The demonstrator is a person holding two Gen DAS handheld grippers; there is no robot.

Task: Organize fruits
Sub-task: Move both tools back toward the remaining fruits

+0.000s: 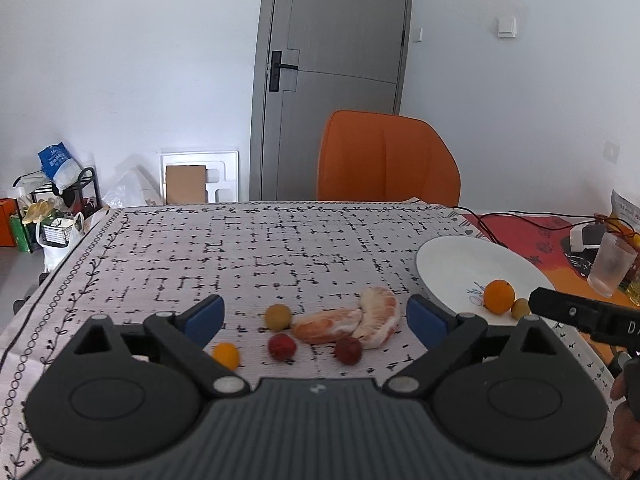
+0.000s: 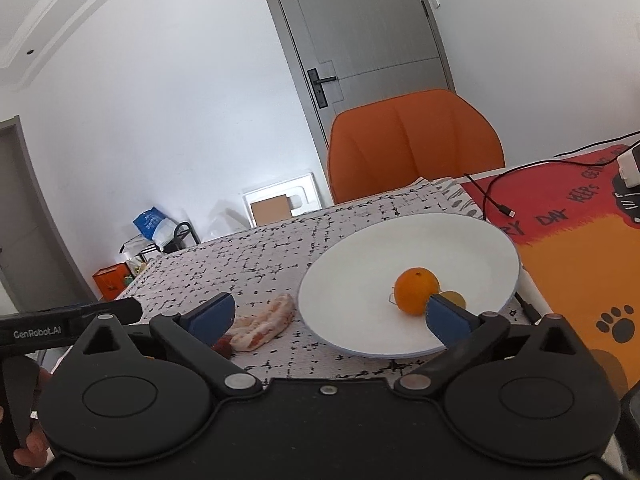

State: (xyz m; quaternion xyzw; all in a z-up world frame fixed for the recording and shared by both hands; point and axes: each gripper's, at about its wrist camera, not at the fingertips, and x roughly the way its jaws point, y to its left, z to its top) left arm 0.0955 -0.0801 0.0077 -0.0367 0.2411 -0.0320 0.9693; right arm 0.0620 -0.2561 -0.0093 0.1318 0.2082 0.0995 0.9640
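We hold left gripper (image 1: 316, 314) jaws spread wide, empty, over loose fruit at lower centre: pomelo segments (image 1: 348, 323), red fruits (image 1: 282, 346), yellow fruit (image 1: 278, 317). Right gripper (image 2: 330, 314) also spread, empty, at white plate (image 2: 360, 264) holding orange (image 2: 417, 291). Straddle one small fruit squarely, close gently, carry to plate

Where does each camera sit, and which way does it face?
Left wrist: on the left gripper, low over the tablecloth, facing the loose fruit and the door; its open blue fingers and the right gripper show.
Right wrist: on the right gripper, facing the plate with the orange; its open fingers and the left gripper show.
Shared: plate, orange, pomelo slices, chair, door.
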